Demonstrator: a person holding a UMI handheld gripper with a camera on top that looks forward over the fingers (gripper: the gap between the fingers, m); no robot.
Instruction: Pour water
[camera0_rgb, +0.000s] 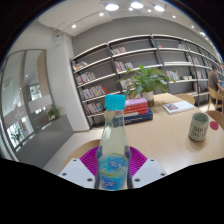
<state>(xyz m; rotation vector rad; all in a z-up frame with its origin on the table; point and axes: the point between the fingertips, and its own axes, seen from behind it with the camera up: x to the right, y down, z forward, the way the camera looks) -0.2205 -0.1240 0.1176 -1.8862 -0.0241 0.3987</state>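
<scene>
Your gripper (112, 172) has its two fingers drawn in narrow around a clear water bottle (112, 150), and the bottle sits squarely between them. The magenta pads (90, 160) show at either side of the bottle's lower body, close against it, with no gap that you can make out on either side, so the fingers look to be clamped on it. The white finger bodies (76, 172) flank the pads lower down.

The bottle stands upright along the line of your fingers. Its teal cap (116, 101) is on, rising above the fingertips, and a pale label wraps its middle. Whether the base rests on the surface beneath or is lifted off it cannot be told, since the fingers hide the bottom.

Just beyond your fingers spreads a light wooden table (170, 135). Ahead and to the right of the bottle, well apart from it, a pale green mug (200, 126) stands on that table with its handle turned to the right. Beyond the bottle's cap lies a stack of books (137, 110), and behind that a leafy potted plant (147, 80). Farther right an open book or magazine (180, 106) lies flat on the table. Bookshelves (100, 75) line the far wall.
</scene>
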